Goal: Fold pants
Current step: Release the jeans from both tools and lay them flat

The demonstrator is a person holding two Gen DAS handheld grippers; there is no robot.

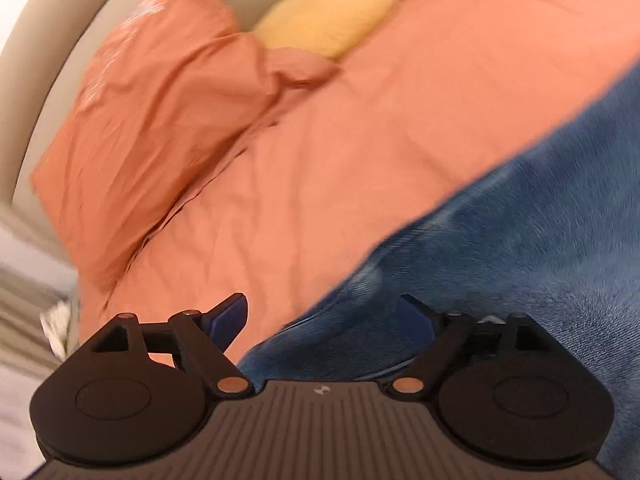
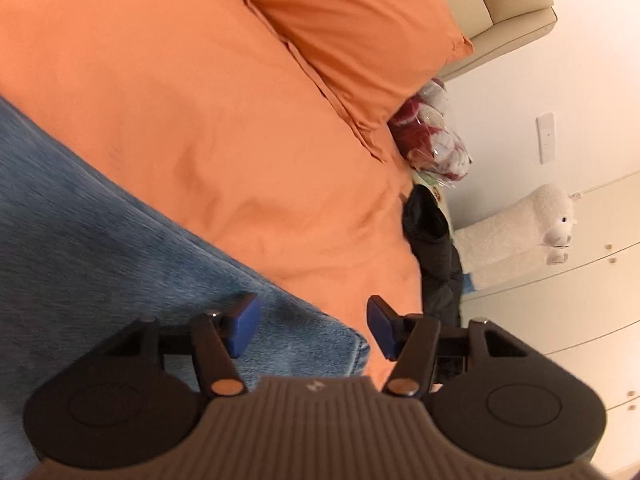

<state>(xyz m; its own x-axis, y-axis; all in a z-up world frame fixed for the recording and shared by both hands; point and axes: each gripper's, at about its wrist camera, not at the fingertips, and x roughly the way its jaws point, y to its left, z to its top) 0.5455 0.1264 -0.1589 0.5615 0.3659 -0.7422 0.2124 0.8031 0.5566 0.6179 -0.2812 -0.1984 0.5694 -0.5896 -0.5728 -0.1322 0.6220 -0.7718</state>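
Left gripper [image 1: 324, 322]: fingers spread wide, nothing pinched. Right gripper [image 2: 314, 326]: fingers apart, clear of cloth. Blue pants [image 1: 520, 260] lie on the orange bedcover [image 1: 320, 160], lower right in left view, lower left in right view. No readable writing.

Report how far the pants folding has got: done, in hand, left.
Done: the jeans lie spread on the orange bedcover, a hem corner near the right gripper. Whether a fold has been made cannot be told from these close views.
In hand: nothing. The left gripper and the right one both stand open over the denim, pads clear of it.
Left: a fresh grip and any remaining folds.
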